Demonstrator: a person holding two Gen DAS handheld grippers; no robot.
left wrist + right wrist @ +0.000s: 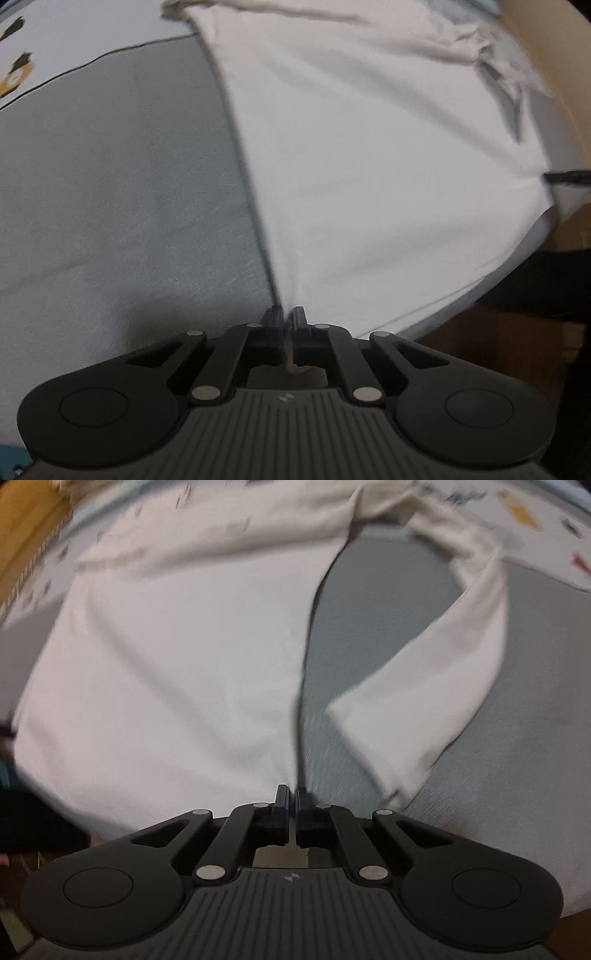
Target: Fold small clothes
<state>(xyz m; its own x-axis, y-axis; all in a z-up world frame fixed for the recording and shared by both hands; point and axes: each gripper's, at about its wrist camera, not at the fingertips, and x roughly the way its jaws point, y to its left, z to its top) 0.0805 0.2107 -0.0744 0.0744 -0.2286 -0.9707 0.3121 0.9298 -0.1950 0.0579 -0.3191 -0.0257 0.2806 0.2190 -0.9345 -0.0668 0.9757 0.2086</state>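
Note:
A white long-sleeved shirt lies spread on a grey sheet. My left gripper is shut on the shirt's near hem corner, and the cloth's side edge runs straight into its fingertips. In the right wrist view the same shirt fills the left half, with one sleeve bent across the grey sheet. My right gripper is shut on the opposite hem corner. A dark tip touches the shirt's far edge in the left wrist view.
Patterned light bedding borders the grey sheet at the back, and shows again in the right wrist view. A wooden surface lies beyond the bed edge. Brown flooring shows below the sheet's near edge.

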